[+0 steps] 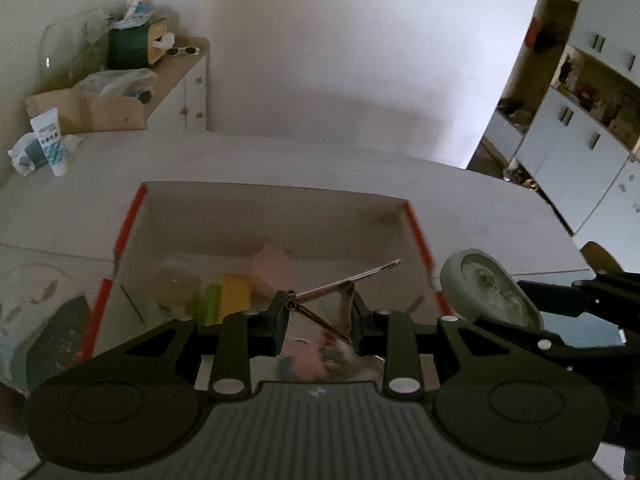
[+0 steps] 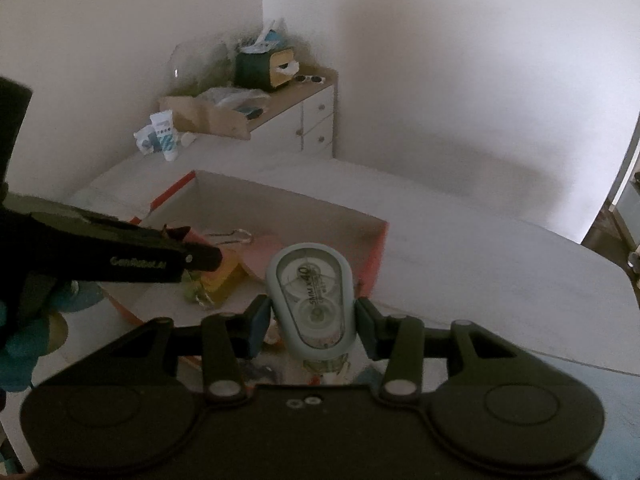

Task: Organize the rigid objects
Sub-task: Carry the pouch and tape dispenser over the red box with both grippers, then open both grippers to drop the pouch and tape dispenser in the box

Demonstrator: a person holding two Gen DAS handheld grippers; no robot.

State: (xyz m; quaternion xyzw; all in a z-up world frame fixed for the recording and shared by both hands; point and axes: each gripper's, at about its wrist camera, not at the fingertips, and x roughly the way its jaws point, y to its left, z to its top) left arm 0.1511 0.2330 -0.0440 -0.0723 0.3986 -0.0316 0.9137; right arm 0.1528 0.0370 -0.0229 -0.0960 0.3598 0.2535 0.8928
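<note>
Fingers of both tilted-down grippers clamped — left gripper on metal tweezers, right gripper on correction-tape dispenser.

The left gripper points downward at a slant, its jaws closed on a thin metal clip. The right gripper slants down alike beside it, jaws clamping a grey correction-tape dispenser by its sides.

"5MM x" and a large "40" are being shown on the clear window of the correction tape dispenser; "GenRobot.AI", blurred, is being displayed on the left gripper side; print on the white tube is being left unreadable
</note>
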